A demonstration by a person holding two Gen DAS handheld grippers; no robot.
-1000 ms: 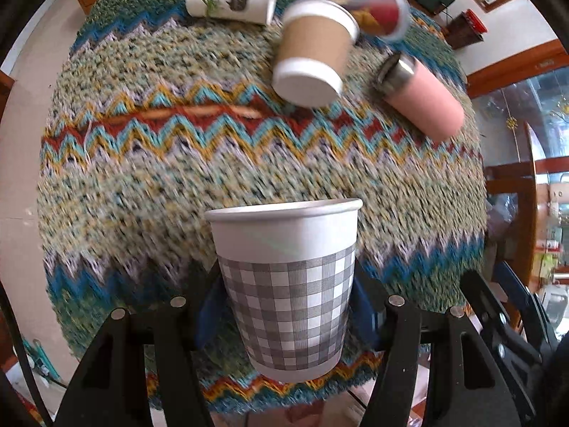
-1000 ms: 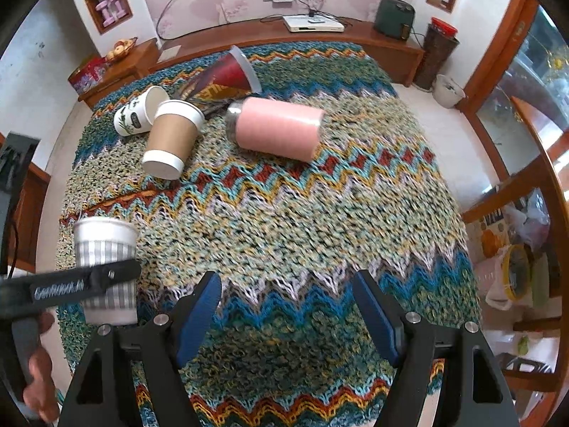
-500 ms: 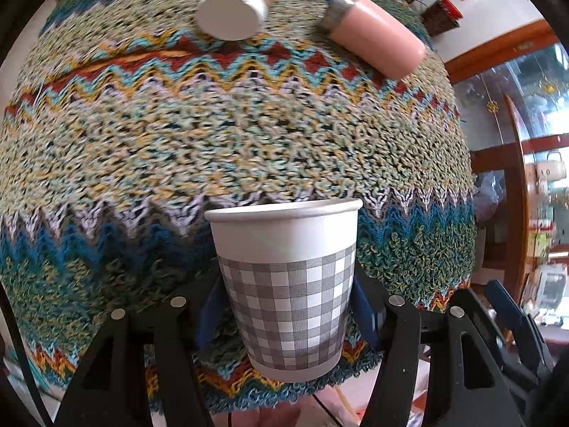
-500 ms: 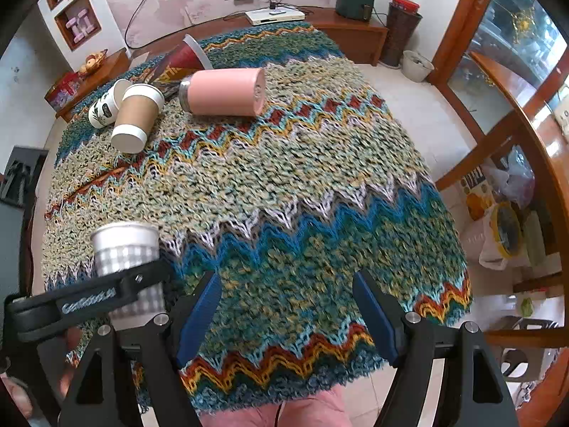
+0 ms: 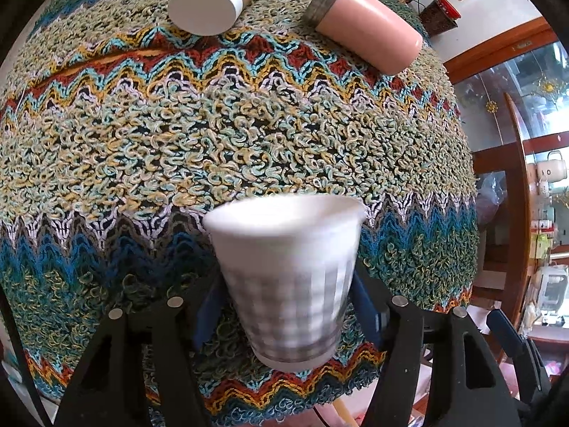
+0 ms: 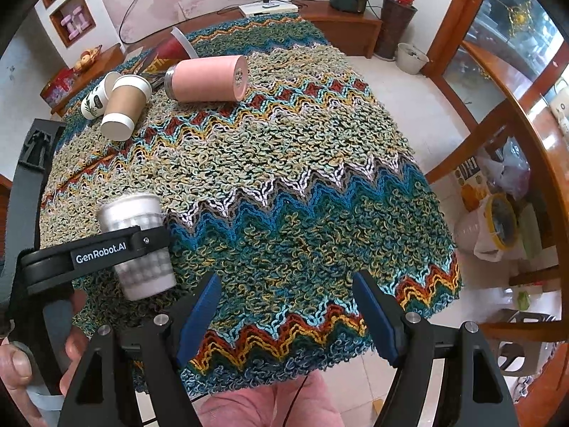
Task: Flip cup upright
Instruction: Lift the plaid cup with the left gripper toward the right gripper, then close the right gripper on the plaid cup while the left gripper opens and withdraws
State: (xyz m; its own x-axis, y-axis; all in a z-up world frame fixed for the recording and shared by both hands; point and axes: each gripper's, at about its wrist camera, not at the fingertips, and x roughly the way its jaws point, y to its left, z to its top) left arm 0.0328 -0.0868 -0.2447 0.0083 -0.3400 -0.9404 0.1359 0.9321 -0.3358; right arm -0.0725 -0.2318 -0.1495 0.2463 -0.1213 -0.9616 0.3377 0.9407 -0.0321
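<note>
**Checked cup upright, not yet set down**

Left wrist: left gripper clamps checked paper cup, rim up, near the zigzag cloth edge. Blurred.

Right wrist: right gripper spread, empty; cup left of it. Release remains.

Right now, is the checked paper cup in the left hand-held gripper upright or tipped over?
Upright: the checked cup has its open rim on top and narrow base below, clamped in the left hand-held gripper over the knitted cloth. Whether it touches the cloth is unclear.
</note>
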